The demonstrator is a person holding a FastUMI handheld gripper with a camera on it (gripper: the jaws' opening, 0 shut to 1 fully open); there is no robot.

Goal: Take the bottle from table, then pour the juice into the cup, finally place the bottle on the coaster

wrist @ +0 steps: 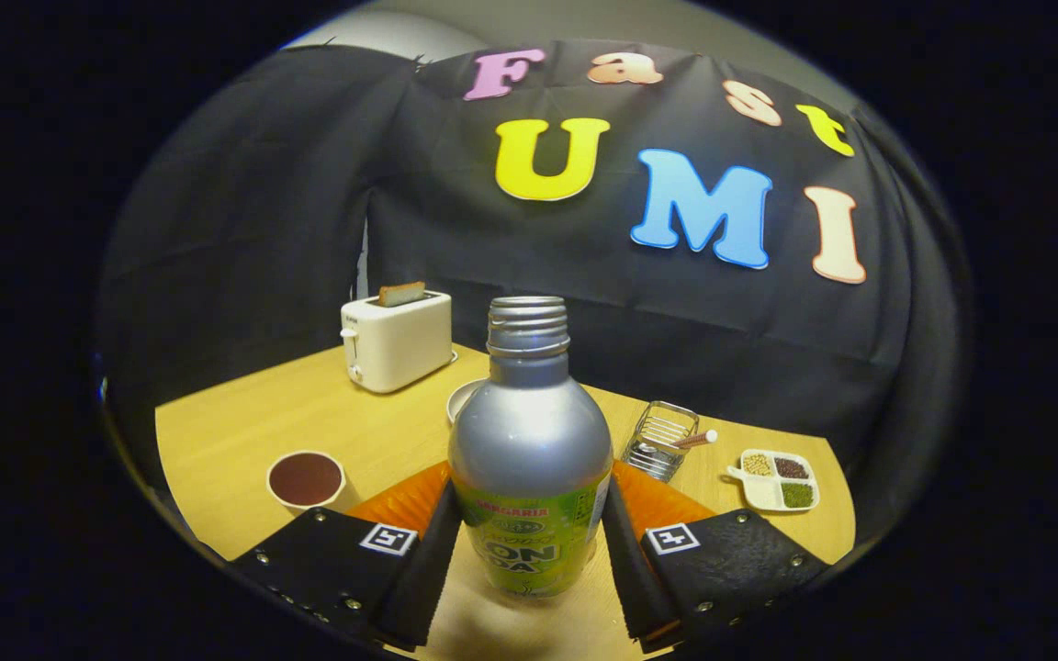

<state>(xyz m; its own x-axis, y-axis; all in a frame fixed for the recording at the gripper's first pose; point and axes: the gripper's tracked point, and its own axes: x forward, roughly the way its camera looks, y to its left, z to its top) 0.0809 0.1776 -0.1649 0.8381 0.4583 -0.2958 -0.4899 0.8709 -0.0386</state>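
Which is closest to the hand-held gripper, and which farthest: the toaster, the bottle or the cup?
1. Bottle: upright between the fingers of the hand-held gripper, which press its sides.
2. Cup: just beyond the left finger, on the table.
3. Toaster: farthest, at the table's back edge by the wall.

The bottle point(530, 450) hides most of the orange coaster point(400, 503) and a white bowl point(461, 400) behind it.

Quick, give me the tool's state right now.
Tool: closed on the uncapped silver bottle, both fingers pressed against its green-labelled sides; the bottle stands upright between them.
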